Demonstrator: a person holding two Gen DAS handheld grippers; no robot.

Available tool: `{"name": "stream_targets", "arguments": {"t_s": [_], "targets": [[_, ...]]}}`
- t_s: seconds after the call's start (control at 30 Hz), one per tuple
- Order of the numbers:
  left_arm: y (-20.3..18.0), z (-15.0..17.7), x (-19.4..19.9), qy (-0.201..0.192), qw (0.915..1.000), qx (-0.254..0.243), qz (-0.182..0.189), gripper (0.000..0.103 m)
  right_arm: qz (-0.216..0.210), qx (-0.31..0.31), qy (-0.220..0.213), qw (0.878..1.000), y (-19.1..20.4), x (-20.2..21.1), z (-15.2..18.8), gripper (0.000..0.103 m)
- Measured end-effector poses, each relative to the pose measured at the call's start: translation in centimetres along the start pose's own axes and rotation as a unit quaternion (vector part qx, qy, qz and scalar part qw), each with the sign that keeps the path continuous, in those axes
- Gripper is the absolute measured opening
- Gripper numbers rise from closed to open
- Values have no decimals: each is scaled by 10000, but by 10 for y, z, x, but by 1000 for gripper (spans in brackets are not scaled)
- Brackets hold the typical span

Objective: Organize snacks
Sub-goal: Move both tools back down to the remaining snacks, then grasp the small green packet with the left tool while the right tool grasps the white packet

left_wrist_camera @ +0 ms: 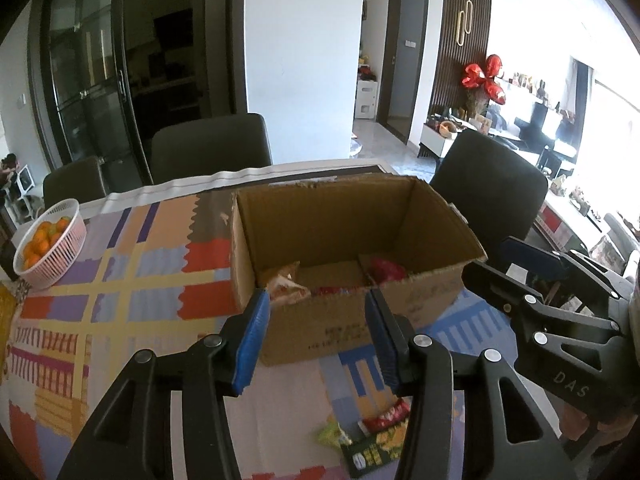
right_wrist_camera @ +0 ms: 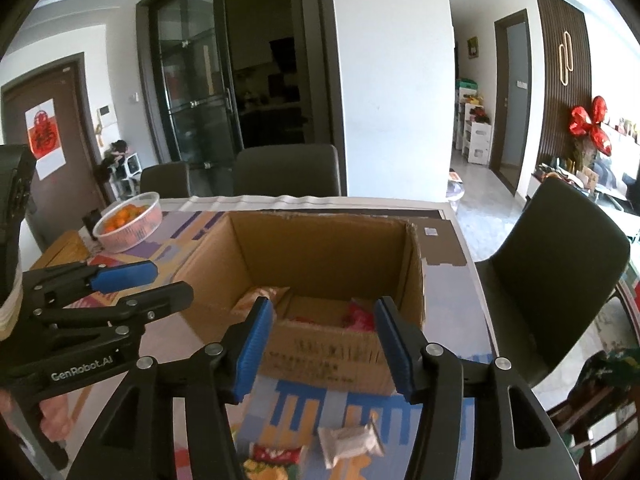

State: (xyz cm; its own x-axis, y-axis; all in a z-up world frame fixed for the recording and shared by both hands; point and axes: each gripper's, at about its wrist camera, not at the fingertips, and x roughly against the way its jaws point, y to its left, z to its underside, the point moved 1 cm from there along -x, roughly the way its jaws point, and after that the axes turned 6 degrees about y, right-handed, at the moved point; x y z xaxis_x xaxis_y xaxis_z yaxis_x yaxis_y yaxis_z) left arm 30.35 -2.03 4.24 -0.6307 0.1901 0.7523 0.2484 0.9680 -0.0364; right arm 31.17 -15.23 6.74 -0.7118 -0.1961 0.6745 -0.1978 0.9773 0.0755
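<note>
Both hand-held grippers seen empty, jaws parted. Cardboard box (left_wrist_camera: 352,264) straight ahead on table (left_wrist_camera: 120,280), some snacks already inside. Loose packets left below and short of jaws, on near side of box: white packet (right_wrist_camera: 350,442) just under right hand-held gripper (right_wrist_camera: 324,344), long axis crosswise; green packet (left_wrist_camera: 372,448) under left hand-held gripper (left_wrist_camera: 316,340). White packet judged right's pick.

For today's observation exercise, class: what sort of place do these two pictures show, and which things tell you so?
Most likely a home dining area: a table under a colourful patchwork tablecloth, dark upholstered dining chairs around it, and a white plastic basket of oranges beside an open brown cardboard box holding snacks.
</note>
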Motion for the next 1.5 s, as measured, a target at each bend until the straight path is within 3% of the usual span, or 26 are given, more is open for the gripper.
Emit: {"name": "stream_targets", "arguments": {"t_s": [0.4, 0.93, 1.33, 1.5], "targets": [[-6, 50, 10, 185, 9997, 134, -123, 49, 152, -110, 74, 9998, 1, 18, 38, 60], [-7, 117, -36, 1107, 9927, 474, -60, 49, 268, -297, 750, 9964, -8, -7, 103, 60], [-9, 124, -78, 1636, 9842, 664, 121, 47, 292, -394, 1131, 9924, -19, -35, 124, 60], [-4, 122, -90, 1779, 9792, 946, 245, 42, 224, -456, 1254, 9908, -22, -50, 123, 60]]}}
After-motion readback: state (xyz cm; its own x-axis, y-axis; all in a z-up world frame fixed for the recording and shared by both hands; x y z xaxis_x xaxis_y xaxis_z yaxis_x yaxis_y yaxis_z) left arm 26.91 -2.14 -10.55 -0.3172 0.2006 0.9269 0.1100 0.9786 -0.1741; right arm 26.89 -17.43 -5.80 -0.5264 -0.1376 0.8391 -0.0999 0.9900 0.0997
